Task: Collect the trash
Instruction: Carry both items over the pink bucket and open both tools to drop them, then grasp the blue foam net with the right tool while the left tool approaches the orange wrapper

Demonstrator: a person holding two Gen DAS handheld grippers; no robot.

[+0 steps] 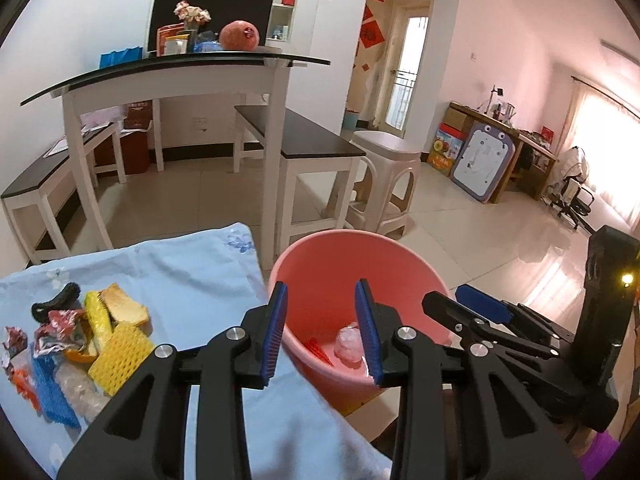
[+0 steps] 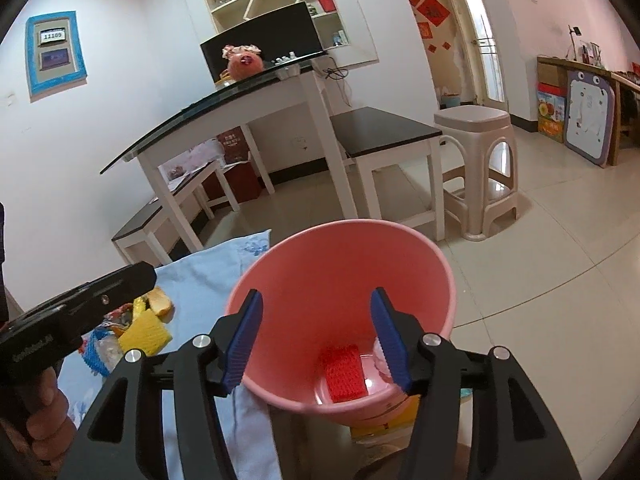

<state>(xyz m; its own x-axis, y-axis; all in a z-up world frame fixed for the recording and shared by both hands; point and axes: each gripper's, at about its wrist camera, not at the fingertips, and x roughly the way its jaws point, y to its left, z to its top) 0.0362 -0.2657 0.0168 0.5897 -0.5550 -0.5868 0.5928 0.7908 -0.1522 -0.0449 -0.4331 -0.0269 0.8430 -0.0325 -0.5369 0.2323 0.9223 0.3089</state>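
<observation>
We see a tabletop under a pale blue cloth point(image 1: 192, 272), and just beside it a pink bucket point(image 2: 344, 256). Our left claw point(image 1: 322, 330) and right claw point(image 2: 318, 344) both hang spread and empty above the bucket. A red mesh piece point(image 2: 345, 374) lies inside; the trash pile point(image 1: 80, 344) sits on the cloth.

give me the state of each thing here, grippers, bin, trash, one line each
left gripper: open, empty, over the bin
right gripper: open, empty, over the bin
pink bin: upright, holds two pieces
red foam net: lying on the bin floor
clear wrapper: in the bin
trash pile: still on the blue cloth
</observation>
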